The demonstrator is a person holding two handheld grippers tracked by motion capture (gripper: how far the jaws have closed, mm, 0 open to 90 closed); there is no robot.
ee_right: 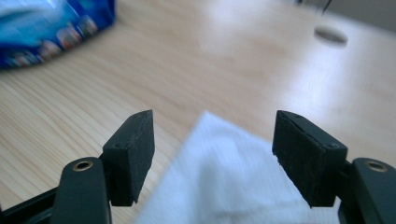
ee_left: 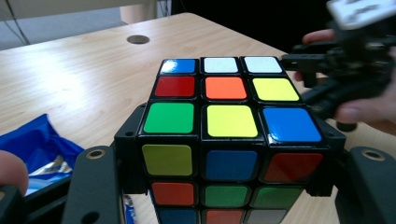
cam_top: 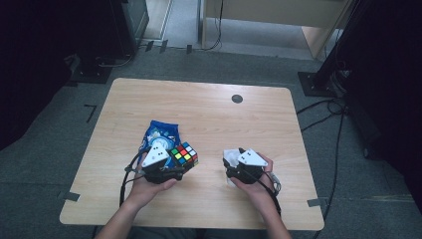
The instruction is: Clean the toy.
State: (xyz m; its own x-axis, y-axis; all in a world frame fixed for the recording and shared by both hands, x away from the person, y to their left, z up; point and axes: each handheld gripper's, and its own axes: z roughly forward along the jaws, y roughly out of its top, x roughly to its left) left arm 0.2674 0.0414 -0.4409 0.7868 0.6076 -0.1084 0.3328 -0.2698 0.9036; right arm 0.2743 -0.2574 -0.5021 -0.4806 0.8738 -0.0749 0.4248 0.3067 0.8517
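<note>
1. On the table (cam_top: pixel 209 114), toward its near left, I had the left gripper (cam_top: pixel 169 167) clamped on the cube (cam_top: pixel 184 154).
2. Seen from the left gripper view, the cube (ee_left: pixel 229 135) sat between the two black jaws, pressed at both sides, its top face showing blue, white, white in the far row, then red, orange, yellow, then green, yellow, blue.
3. The cube's front face showed yellow, blue and red across its upper row, with red and green squares below.
4. Just behind the left gripper lay a blue bag (cam_top: pixel 160 134), touching or nearly touching it; in the left gripper view a corner of that bag (ee_left: pixel 37 149) showed at the lower left.
5. My right gripper (cam_top: pixel 234 160) rested near the table's right half, well apart from the cube, with its grey plate on top.
6. Its jaws stood apart and gripped nothing; in the right gripper view a white cloth (ee_right: pixel 224 172) lay on the table between and below them, and the pads did not press on it.
7. In the high view the cloth (cam_top: pixel 230 155) peeked out white at the right gripper's front.
8. A round dark hole (cam_top: pixel 237 98) marked the table's far side, right of centre.
9. From the left gripper view, the right gripper (ee_left: pixel 345 70) and its hand showed beyond the cube at the upper right.
</note>
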